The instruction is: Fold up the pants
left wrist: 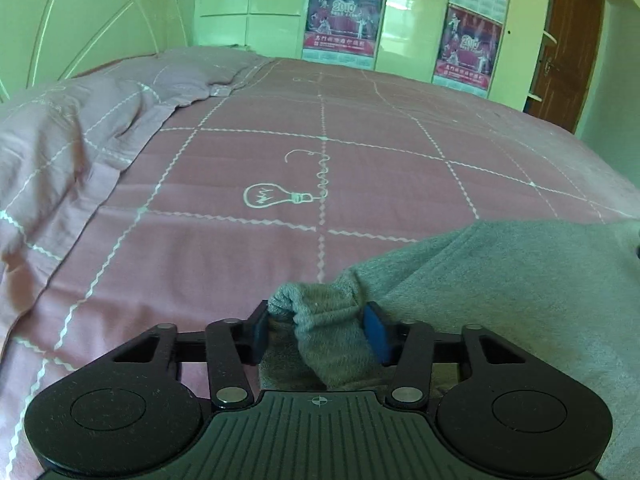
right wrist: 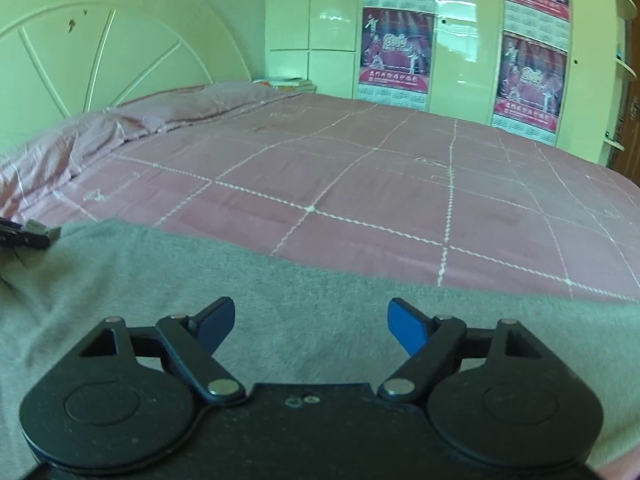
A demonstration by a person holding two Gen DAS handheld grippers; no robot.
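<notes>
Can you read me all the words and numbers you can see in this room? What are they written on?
"2010": on the red posters stuck to the wardrobe doors, also seen from the right wrist.
The white characters along the posters' lower band: too blurred to read.
The calendar grids under the posters: too small to read.
The pink bedsheet has only a light bulb drawing, no words.

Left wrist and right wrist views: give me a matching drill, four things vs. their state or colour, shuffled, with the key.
Column 1
1. left gripper
2. right gripper
3. bedsheet
4. wardrobe posters

Column 2
A. pink with a white grid and a light bulb drawing
B. jaws apart above flat grey fabric of the pants
C. red, on the pale green doors
D. jaws around a bunched-up end of the pants

Pairs: 1-D, 2-B, 3-A, 4-C
</notes>
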